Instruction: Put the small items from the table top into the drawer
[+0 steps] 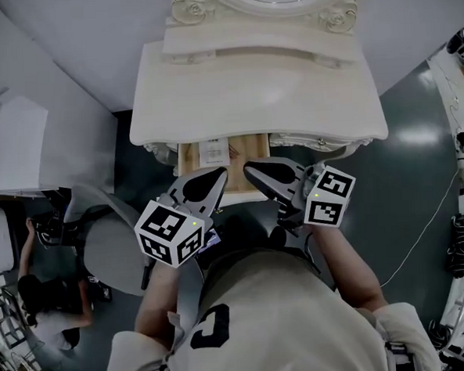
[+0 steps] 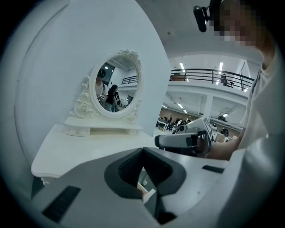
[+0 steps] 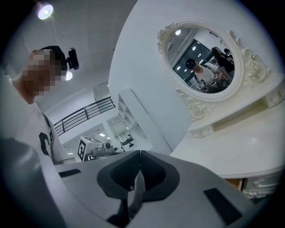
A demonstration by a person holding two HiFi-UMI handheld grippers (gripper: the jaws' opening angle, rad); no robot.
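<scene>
The head view is dim and grey, yet the white curved wooden table top (image 1: 250, 101) shines bright at the upper middle. The dark glossy floor (image 1: 407, 158) at the right shows a soft white glare spot. Both gripper views are round, with black corners and bent lines near the edges. Long white ceiling lights (image 2: 181, 66) glow in one. A round white lamp (image 3: 44, 11) glares at the other's upper left.

an oval mirror (image 2: 116, 84) in a carved white frame stood against the pale wall (image 2: 53, 58), with people reflected in it. on the dark grey floor (image 1: 417, 130) a thin white cable (image 1: 423, 228) trailed at the right. a grey chair (image 1: 111, 255) and a crouching person (image 1: 47, 302) were at the left. a black balcony railing (image 2: 209, 75) ran under strip lights (image 2: 181, 67).
</scene>
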